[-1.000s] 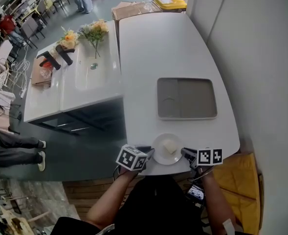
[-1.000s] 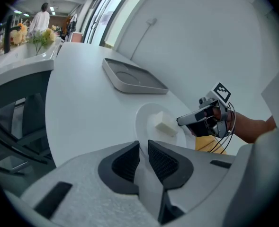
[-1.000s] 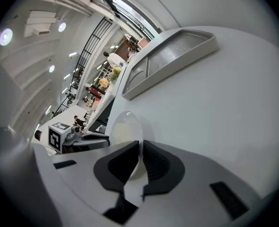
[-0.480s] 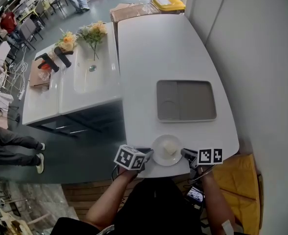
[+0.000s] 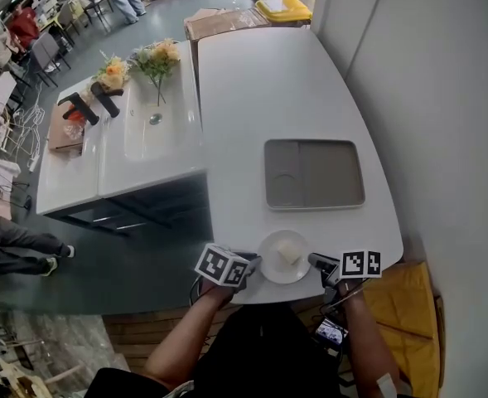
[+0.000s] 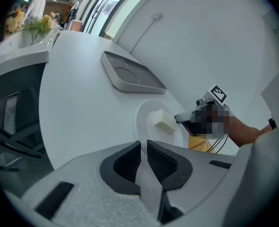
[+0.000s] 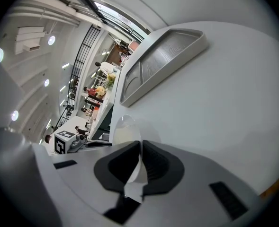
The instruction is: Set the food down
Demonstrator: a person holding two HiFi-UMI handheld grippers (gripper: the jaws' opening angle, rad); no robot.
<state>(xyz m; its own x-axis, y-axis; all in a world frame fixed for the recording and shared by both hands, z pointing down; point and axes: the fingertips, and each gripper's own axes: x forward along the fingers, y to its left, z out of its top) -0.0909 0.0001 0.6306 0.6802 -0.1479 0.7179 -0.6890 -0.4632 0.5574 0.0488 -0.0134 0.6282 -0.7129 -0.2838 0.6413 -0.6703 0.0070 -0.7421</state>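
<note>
1. Step in hand, by judgement: lowering of plate [image 5: 283, 257] with pale block of food [image 5: 288, 252] onto near edge of white bench [image 5: 260, 81]. Cannot tell whether already resting on bench or just above.
2. Left claw [image 5: 252, 262] narrow, clamped on plate's left rim. Right claw [image 5: 313, 261] narrow likewise, clamped on right rim. Plate carried level between both, food lying near its middle.
3. Next move, as a guess: settle plate flat and wholly on bench, away from near edge, then part both claws evenly and draw them out sideways. Calls for equal release. Otherwise risk of a tilted plate and food sliding toward the edge.
4. Shown by head view alone: whole layout, with plate at bench's near edge, grey tray [image 5: 313, 143] well beyond it, flowers [image 5: 157, 56] far off to the left.
5. Shown by left claw view alone: food as a squared block just beside right claw's tip, plus thin rim edge-on between pads.
6. Shown by right claw view alone: right rim caught between its pads, plate nearly edge-on, food hardly visible, left claw's marker cube [image 7: 66, 141] beyond.
</note>
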